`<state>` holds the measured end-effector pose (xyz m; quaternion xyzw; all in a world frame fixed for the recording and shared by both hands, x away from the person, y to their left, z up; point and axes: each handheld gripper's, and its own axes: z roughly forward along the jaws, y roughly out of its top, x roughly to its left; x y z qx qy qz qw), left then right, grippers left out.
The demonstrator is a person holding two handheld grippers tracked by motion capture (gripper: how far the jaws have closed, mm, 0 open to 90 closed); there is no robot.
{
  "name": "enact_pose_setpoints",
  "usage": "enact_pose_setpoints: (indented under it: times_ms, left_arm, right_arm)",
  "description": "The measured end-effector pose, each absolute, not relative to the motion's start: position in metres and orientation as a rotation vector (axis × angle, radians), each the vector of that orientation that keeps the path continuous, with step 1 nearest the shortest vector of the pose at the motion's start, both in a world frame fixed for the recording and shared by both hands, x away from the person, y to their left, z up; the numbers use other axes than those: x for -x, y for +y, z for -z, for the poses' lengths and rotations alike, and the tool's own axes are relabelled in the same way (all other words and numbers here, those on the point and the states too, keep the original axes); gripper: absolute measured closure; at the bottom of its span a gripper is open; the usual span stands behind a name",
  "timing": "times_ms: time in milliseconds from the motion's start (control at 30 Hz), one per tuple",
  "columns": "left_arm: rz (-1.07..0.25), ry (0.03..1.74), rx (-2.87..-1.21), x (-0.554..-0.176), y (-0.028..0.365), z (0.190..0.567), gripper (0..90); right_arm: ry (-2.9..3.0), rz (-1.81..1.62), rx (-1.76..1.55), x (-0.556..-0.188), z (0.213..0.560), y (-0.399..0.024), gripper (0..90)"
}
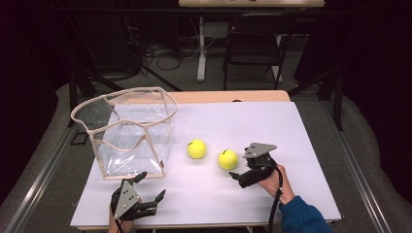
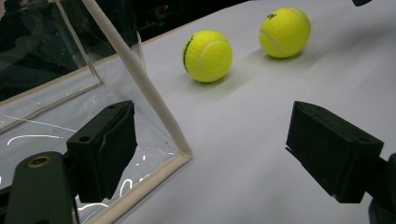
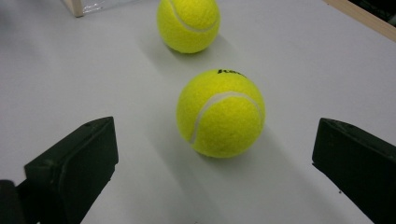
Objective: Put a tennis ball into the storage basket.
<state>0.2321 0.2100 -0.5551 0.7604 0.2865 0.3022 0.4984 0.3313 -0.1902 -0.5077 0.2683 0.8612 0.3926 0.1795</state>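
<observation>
Two yellow tennis balls lie on the white table top (image 1: 272,126). The left ball (image 1: 197,149) (image 2: 207,56) (image 3: 188,23) is nearer the clear bin (image 1: 131,131) with a beige rim. My right gripper (image 1: 239,166) (image 3: 214,142) is open just right of the right ball (image 1: 228,159) (image 2: 285,31) (image 3: 220,113); the ball sits ahead of and between its jaws, untouched. My left gripper (image 1: 150,186) (image 2: 215,140) is open near the front edge. The bin's near bottom corner (image 2: 184,154) sits between and just beyond its jaws.
The bin stands empty at the table's left rear, its corner (image 3: 74,7) beyond the far ball. Behind the table are a dark chair (image 1: 255,39), a second table's leg (image 1: 201,48) and floor cables (image 1: 165,53). The table's front edge is close to both hands.
</observation>
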Motion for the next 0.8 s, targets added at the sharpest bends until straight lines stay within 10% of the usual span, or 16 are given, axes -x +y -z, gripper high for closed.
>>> enact_pose_setpoints:
  times_ms: [800]
  left_arm:
    - [-0.737, 0.674, -1.856, -0.231, 0.209, 0.555, 16.1]
  right_arm:
    - [2.466, -1.066, -0.805, -0.349, 0.508, -0.175, 0.0]
